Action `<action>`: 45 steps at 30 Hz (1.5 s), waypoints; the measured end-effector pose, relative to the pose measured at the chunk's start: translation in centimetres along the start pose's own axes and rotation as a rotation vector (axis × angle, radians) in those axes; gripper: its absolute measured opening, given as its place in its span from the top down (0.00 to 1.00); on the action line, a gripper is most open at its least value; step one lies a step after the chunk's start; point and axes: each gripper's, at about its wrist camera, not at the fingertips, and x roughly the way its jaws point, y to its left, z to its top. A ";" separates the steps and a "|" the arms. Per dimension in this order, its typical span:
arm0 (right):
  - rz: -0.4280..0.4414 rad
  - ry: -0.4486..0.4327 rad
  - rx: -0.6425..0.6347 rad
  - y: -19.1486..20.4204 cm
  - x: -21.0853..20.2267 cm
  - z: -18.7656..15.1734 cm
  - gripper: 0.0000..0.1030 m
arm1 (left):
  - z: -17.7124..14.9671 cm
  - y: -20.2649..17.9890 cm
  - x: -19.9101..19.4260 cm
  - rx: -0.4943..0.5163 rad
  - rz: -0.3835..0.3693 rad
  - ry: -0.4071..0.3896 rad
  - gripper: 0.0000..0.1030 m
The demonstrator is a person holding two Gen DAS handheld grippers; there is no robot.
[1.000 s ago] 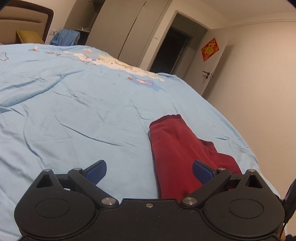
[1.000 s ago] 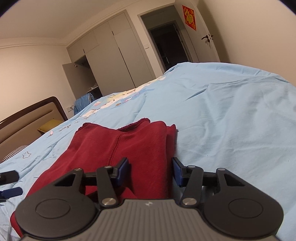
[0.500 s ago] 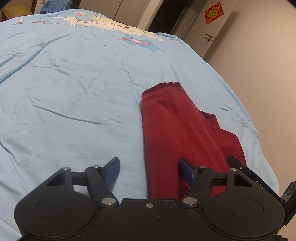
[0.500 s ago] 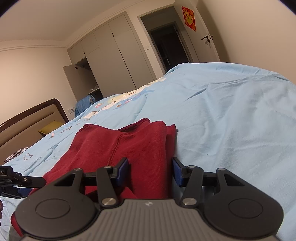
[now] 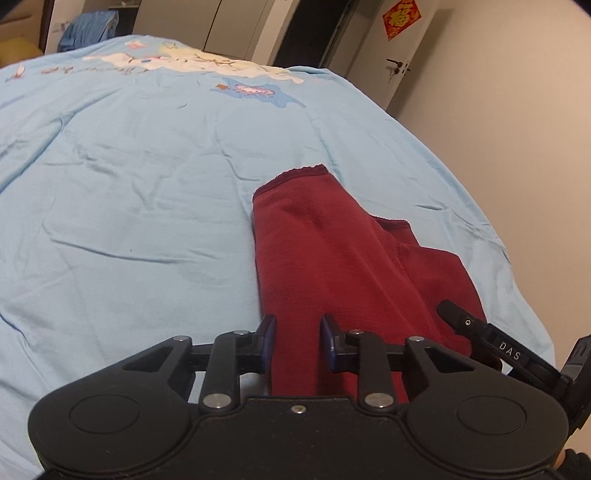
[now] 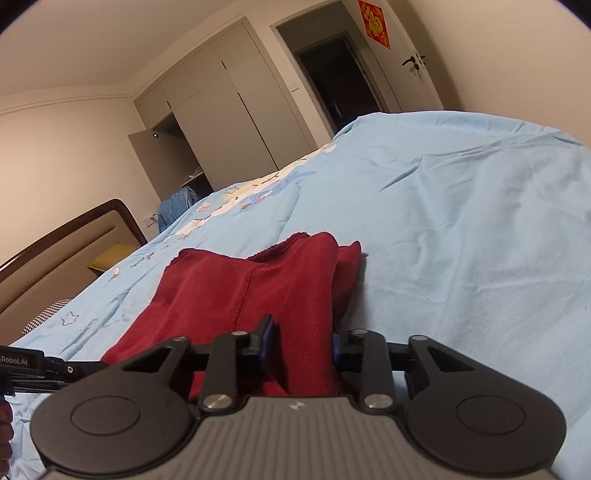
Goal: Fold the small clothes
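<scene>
Red garment (image 5: 332, 258) lies partly folded on the blue bedsheet (image 5: 129, 184). Your left gripper (image 5: 297, 341) and right gripper (image 6: 301, 345) each pinch its near edge, jaws narrowed onto the cloth.

White letters "DAS" stand on the black finger of the right gripper (image 5: 495, 341) seen at the lower right of the left wrist view. White lettering "Robot.AI", its start cut off by the frame edge, stands on the black finger of the left gripper (image 6: 35, 363) at the left of the right wrist view. The red diamond-shaped paper sign on the white door (image 5: 401, 17) bears a gold character, too small to read
</scene>
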 end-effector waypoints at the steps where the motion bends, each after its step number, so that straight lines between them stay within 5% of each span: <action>1: -0.004 -0.006 -0.003 0.3 -0.2 0.1 0.77 | 0.1 0.0 -0.2 0.001 -0.002 -0.005 0.77; 6: 0.055 -0.055 0.058 1.3 -1.0 1.1 0.82 | 1.1 -0.1 -2.0 0.054 0.002 -0.049 0.90; 7: 0.071 -0.066 0.066 1.5 -1.1 1.4 0.83 | 1.3 -0.4 -2.6 0.097 0.039 -0.085 1.00; 10: 0.116 -0.102 0.058 2.9 -0.9 2.3 0.84 | 2.2 -1.4 -4.7 0.247 0.179 -0.219 1.00; 15: 0.086 -0.081 -0.005 5.0 0.9 3.0 0.84 | 3.3 0.6 -4.8 0.205 0.134 -0.135 1.00; 17: 0.077 -0.076 -0.015 4.8 0.9 2.9 0.84 | 2.5 1.4 -4.3 0.181 0.103 -0.101 0.85; 21: 0.039 -0.061 -0.044 4.0 0.5 2.6 0.81 | 1.1 3.2 -2.4 0.068 -0.033 -0.035 0.77; 23: 0.023 -0.039 -0.047 3.4 0.3 2.5 0.72 | 0.9 3.5 -1.4 0.018 -0.103 -0.010 0.61; 25: 0.008 -0.014 -0.055 2.8 0.1 2.4 0.49 | 0.7 3.2 -0.5 -0.005 -0.150 0.007 0.54; 33: -0.031 0.073 0.017 0.3 1.3 1.1 0.34 | 0.6 2.9 2.5 -0.029 -0.128 0.080 0.39; 36: -0.026 0.073 0.024 0.1 1.5 0.8 0.36 | 0.6 2.8 2.9 -0.025 -0.131 0.089 0.38; 40: 0.017 0.079 0.002 1.2 1.5 0.6 0.70 | 1.0 2.4 3.1 -0.050 -0.156 0.089 0.64; 45: 0.057 0.006 -0.059 3.8 0.4 1.5 0.77 | 1.6 0.5 0.4 0.049 -0.113 -0.020 0.75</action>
